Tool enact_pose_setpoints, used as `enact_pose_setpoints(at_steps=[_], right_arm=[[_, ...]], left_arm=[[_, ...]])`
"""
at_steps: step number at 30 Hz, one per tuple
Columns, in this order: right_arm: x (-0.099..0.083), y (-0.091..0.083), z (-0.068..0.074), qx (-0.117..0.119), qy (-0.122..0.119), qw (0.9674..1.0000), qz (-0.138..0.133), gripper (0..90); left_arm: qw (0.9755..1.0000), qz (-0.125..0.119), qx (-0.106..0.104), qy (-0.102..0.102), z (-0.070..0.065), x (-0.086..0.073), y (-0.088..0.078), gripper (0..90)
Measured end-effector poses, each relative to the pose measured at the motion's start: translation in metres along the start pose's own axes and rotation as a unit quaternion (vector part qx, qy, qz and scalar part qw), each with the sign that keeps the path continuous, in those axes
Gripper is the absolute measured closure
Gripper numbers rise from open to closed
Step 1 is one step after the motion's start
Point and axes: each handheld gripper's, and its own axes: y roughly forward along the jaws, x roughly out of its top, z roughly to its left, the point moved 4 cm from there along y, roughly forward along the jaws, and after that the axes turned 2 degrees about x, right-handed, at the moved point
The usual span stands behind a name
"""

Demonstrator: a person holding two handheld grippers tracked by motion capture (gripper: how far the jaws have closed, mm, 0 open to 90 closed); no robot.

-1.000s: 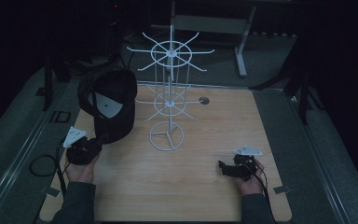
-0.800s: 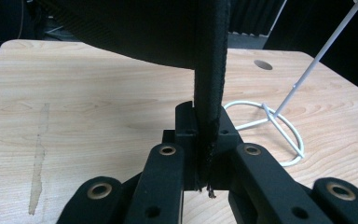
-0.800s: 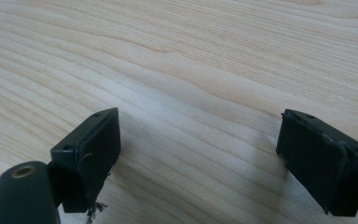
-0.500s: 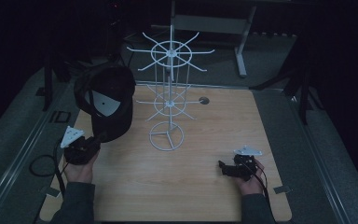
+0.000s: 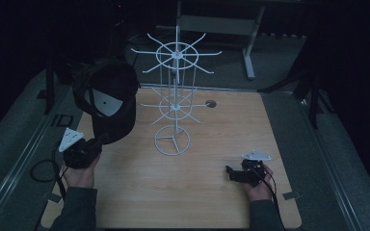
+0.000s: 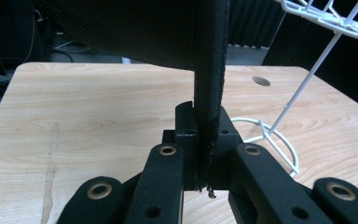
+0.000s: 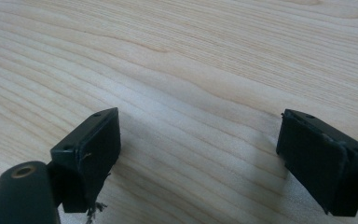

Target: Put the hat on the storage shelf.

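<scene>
Black cap (image 5: 110, 103) hangs in the air over the left side of the counter (image 5: 212, 202), held up by its brim, with its open underside and a pale inner patch turned toward the near side. The left tool (image 5: 96, 143) is clamped tight on the edge of that brim; in the left gripper view the dark stitched brim (image 6: 209, 88) rises straight up from between the two closed jaws. Just right of the cap stands a white wire rack (image 5: 175, 96) with a ring base and two tiers of spoke hooks, apart from the cap. The right tool (image 5: 230, 172) sits low near the right near corner of the counter, its jaws spread wide with bare wood between them
</scene>
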Motion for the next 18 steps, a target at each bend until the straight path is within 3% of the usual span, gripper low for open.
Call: enact_pose_setpoints(at_steps=[18], right_arm=[[0.000, 0.000, 0.000, 0.000, 0.000, 1.0000, 0.000, 13.3]], left_arm=[[0.9998, -0.017, 0.001, 0.007, -0.008, 0.012, -0.009, 86.1]])
